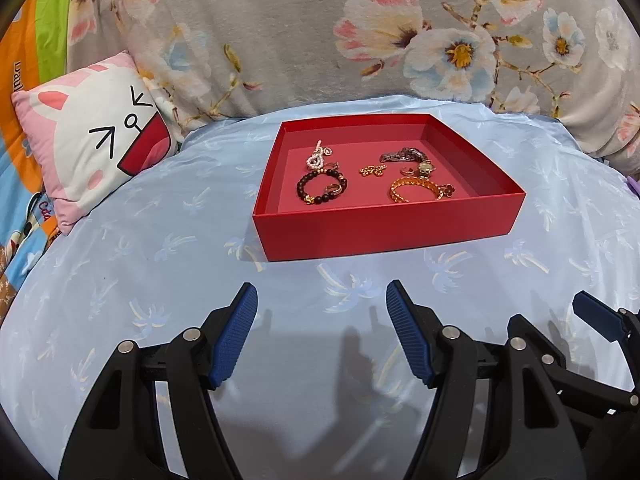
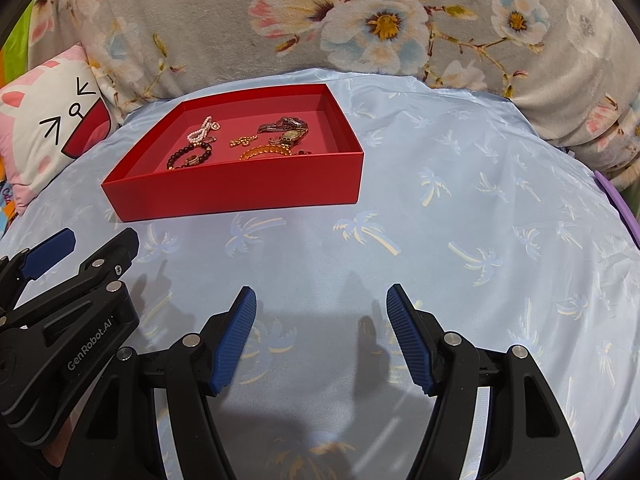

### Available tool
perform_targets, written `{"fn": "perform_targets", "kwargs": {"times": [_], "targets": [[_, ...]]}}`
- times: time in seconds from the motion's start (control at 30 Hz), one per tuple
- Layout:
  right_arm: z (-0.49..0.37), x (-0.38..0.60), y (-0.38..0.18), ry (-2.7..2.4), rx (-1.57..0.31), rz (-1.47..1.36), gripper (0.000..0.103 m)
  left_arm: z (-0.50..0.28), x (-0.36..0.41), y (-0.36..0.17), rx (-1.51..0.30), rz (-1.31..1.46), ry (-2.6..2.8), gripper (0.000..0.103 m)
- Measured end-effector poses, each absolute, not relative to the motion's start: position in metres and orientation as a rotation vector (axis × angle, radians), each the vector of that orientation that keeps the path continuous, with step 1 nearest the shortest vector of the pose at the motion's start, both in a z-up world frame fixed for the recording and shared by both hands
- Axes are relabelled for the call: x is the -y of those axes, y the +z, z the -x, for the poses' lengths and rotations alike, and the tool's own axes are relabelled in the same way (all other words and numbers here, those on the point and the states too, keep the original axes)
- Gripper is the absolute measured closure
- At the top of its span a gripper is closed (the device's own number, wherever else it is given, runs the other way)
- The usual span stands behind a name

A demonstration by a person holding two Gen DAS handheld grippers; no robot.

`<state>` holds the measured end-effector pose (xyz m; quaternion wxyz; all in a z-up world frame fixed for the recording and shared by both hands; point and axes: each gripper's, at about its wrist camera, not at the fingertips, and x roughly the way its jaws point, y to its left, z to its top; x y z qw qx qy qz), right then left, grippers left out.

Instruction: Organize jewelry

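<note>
A shallow red box (image 1: 384,224) (image 2: 240,192) lies on the light blue cloth. Inside it are a pearl piece (image 1: 317,158) (image 2: 201,132), a dark bead bracelet (image 1: 320,188) (image 2: 188,156), a small gold chain piece (image 1: 373,169) (image 2: 241,141), a watch with a metal strap (image 1: 412,160) (image 2: 286,130) and a gold bracelet with a dark flower charm (image 1: 416,190) (image 2: 264,151). My left gripper (image 1: 321,300) is open, short of the box's near wall, nothing between its fingers. My right gripper (image 2: 321,300) is open too, to the right of the box and nearer, also empty.
A light blue cloth with palm prints (image 1: 160,264) (image 2: 460,208) covers the surface. A pink and white cat cushion (image 1: 88,140) (image 2: 44,124) lies at the left. A grey floral blanket (image 1: 320,32) (image 2: 360,20) rises behind the box.
</note>
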<state>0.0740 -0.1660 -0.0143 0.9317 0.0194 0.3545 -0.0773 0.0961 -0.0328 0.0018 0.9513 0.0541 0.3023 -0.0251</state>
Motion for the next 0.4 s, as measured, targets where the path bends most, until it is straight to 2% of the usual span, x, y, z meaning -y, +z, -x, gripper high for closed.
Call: {"fn": "perform_targets", "kwargs": {"times": [0.4], "targets": [[-0.0751,0.1636,-0.0160,-0.180,-0.727,-0.014,0.036,-0.0956,0.0335,0.0020,-0.611,-0.117,-0.051,0.038]]}}
